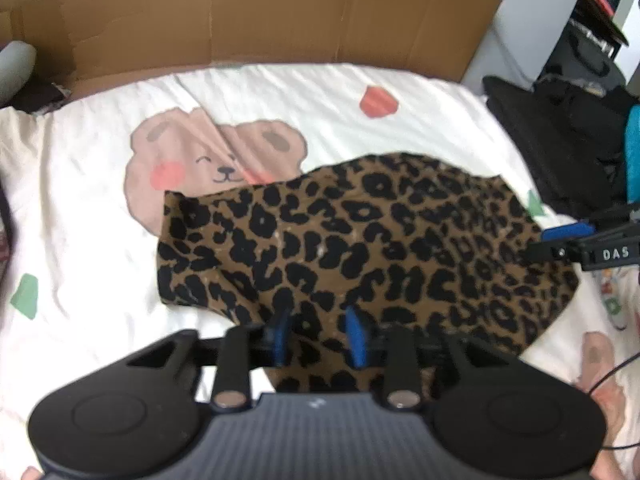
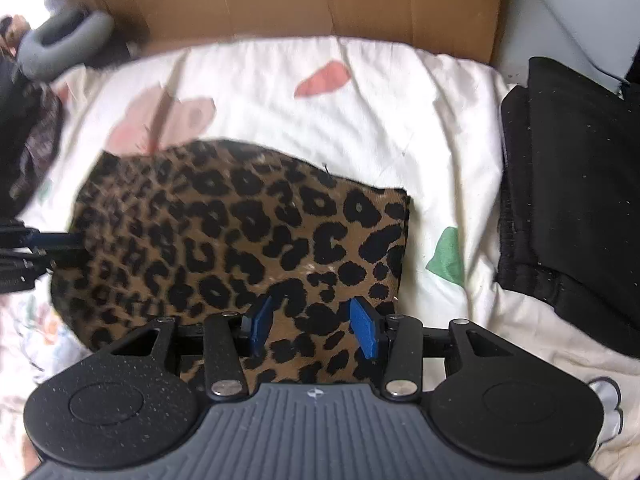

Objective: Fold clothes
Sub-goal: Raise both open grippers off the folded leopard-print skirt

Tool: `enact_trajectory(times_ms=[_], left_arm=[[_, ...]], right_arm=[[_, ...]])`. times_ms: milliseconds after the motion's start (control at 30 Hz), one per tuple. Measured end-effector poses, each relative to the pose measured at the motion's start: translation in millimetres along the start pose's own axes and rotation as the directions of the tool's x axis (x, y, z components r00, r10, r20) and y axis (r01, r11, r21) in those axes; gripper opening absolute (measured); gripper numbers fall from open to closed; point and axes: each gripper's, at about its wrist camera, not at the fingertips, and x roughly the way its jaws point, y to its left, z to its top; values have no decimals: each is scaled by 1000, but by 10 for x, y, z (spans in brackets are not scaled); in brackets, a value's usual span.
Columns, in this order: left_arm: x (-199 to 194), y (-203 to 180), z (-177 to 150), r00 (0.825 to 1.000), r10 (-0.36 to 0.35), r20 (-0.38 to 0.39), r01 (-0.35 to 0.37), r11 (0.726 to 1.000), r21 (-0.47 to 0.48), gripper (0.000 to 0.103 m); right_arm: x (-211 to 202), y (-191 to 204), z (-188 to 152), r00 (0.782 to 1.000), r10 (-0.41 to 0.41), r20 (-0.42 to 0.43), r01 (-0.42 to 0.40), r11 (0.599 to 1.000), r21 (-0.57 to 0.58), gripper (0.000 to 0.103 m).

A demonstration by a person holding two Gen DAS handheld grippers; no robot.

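The leopard-print garment (image 1: 360, 248) lies folded near the middle of the bed sheet (image 1: 80, 208). Left gripper (image 1: 318, 334) and right gripper (image 2: 314, 328) hover over its near edge, jaws parted, holding nothing.

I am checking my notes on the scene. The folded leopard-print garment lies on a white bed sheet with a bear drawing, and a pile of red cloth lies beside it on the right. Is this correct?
Not quite: the pile is black cloth, not red, as the right wrist view shows. The rest holds: the folded leopard-print garment lies on the white bed sheet with the bear drawing.
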Motion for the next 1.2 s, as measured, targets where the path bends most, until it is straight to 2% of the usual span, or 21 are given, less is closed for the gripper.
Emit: enact_trajectory(times_ms=[133,267,567,700,933,1200], left_arm=[[-143,-108,-51,999,-46,8,46,999,-12,39],[-217,-253,-127,996,-87,9,87,996,-16,47],[-133,-521,-374,988,-145,-47,146,989,27,46],[-109,-594,-440,990,-136,-25,137,989,50,45],[68,-723,-483,997,-65,-33,69,989,130,43],[242,-724,-462,999,-6,-49,13,989,146,43]], right_arm=[[-180,93,-44,999,39,15,-39,999,8,50],[-294,256,-128,997,79,19,-79,997,3,50],[-259,558,-381,998,60,-28,-63,994,-93,50],[-174,634,-487,998,37,-51,-44,990,-132,50],[19,730,-563,999,-12,-47,2,979,-204,50],[200,784,-504,999,-40,-22,33,964,-262,50]])
